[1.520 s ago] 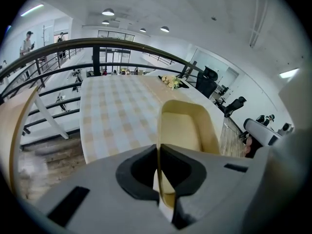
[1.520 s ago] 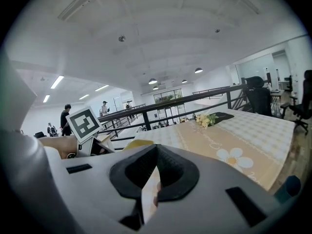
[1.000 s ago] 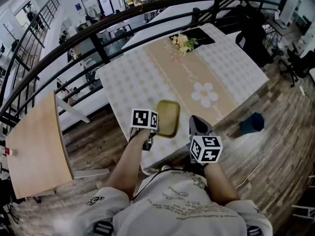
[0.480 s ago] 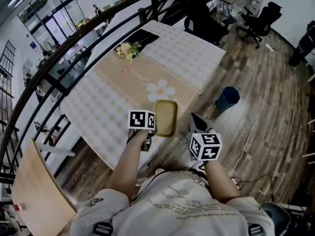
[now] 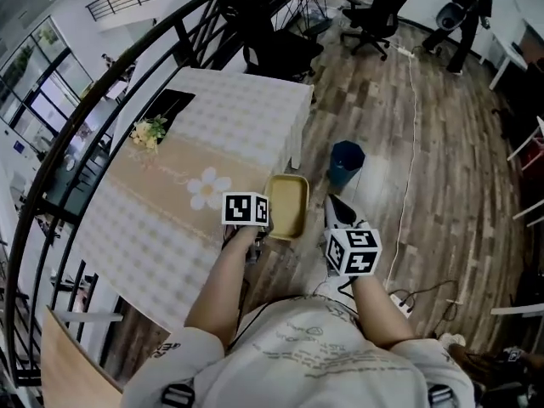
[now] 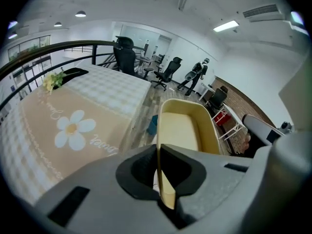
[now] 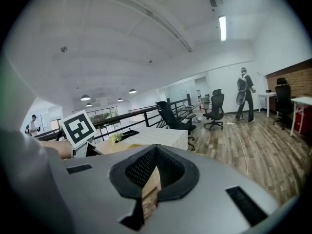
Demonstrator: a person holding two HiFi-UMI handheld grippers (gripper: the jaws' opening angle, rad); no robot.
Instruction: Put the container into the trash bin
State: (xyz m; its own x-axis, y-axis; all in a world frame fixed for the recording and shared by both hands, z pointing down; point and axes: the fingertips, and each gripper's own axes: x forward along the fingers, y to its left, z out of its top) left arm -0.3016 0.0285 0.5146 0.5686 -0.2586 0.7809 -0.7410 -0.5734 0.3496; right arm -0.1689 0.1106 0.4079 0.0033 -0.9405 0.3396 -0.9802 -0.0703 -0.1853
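1. Both bare forearms reach forward from the body, side by side.
2. The left claw (image 5: 265,235) tilts downward and pinches one side wall of the yellow container (image 5: 289,204).
3. The container hangs in the air, tipped on edge, between the two claws and above the desk's (image 5: 170,202) near corner.
4. The right claw (image 5: 337,211) sits more level just beside the container, apart from it, pads pressed together with nothing between them.
5. Count: one container, two claws, one blue trash bin (image 5: 346,161).
6. The bin stands upright on the wooden floor (image 5: 425,177) beyond the container, near the desk's end.
7. The desk carries one bunch of flowers (image 5: 149,132) and one printed daisy (image 5: 209,189).
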